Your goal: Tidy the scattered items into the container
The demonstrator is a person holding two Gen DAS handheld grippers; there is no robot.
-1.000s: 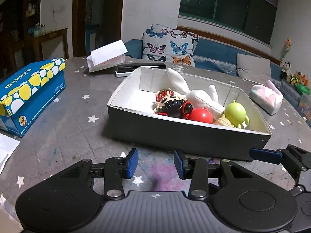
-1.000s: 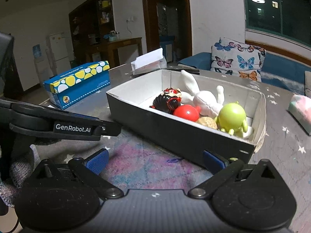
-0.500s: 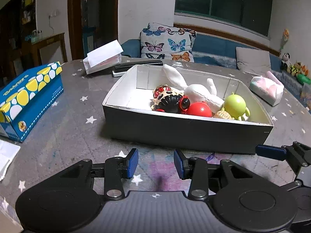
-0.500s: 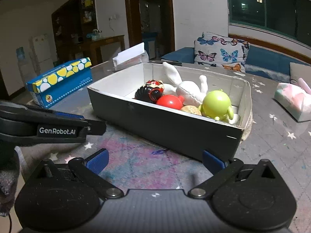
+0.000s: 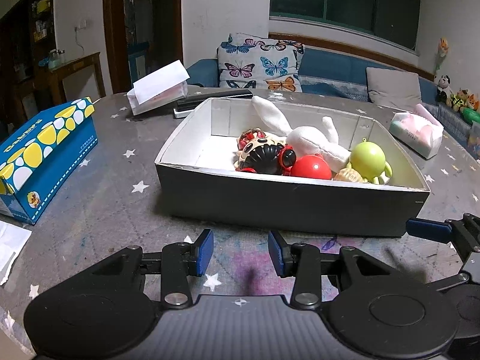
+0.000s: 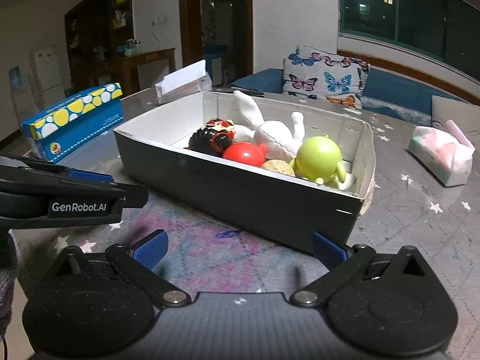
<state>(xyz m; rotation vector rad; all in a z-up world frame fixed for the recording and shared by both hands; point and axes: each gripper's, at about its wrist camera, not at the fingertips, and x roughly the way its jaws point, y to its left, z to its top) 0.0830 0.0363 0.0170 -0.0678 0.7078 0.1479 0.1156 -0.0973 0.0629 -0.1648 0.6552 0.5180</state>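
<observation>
Now nothing between the blue pads of the left gripper, jaws parted and empty, hovering low over the table just in front of the box. Likewise the right gripper: spread wider, holding nothing, poised off the box's near right corner and tilted downward like its partner. Compared with a second back, hardly any change: both tools roughly where they were, the box sliding only a little in each view, the toys unmoved. Judged from that, no toy in transit and none visible loose on the table near the box, so tidying looks finished or close to it.

Inside the box, toward its right half: a black-haired doll head, a red ball, a green figure with a small tan piece at its foot, and behind them a white plush rabbit leaning on the back wall. Left half of the box bare.

Beyond and left of the box, a blue-and-yellow carton; behind the box, a white tissue holder; right of it, a pink tissue pack.
</observation>
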